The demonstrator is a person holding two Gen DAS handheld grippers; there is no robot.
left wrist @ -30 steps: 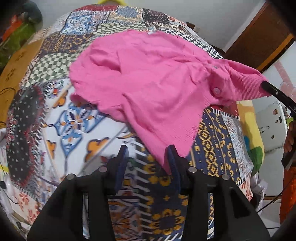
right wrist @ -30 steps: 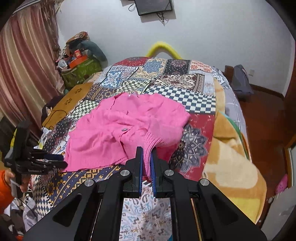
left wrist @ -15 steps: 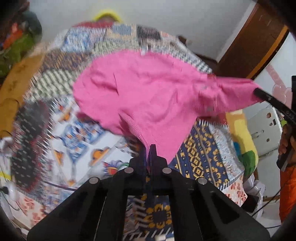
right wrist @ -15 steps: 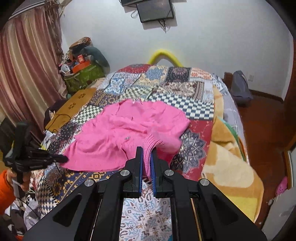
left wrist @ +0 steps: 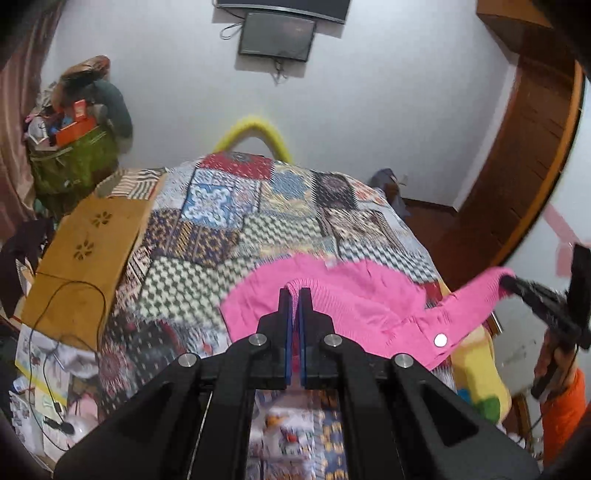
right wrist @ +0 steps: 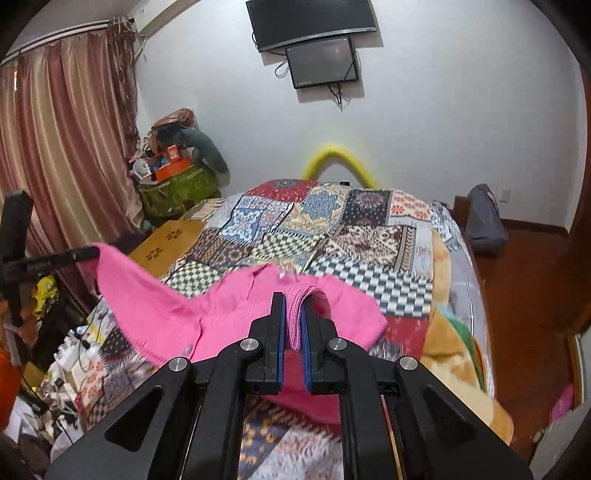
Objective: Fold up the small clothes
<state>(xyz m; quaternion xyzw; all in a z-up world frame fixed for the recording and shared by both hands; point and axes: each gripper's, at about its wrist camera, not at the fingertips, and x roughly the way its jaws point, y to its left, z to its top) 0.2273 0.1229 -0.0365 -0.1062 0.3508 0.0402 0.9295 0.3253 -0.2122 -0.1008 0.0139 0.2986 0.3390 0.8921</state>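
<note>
Pink cardigan point(left wrist: 354, 306) hangs across mid-frame over quilt point(left wrist: 236, 229), long axis L-R. Left gripper point(left wrist: 294, 295) clamped on ribbed hem, right gripper point(right wrist: 293, 301) clamped on other hem end; garment dead ahead of both.

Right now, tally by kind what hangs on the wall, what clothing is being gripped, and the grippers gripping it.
Screens on the wall: 2, a large one above a smaller one
Pink cardigan: 1
Grippers shut on it: 2, left gripper, right gripper
Total: 5
</note>
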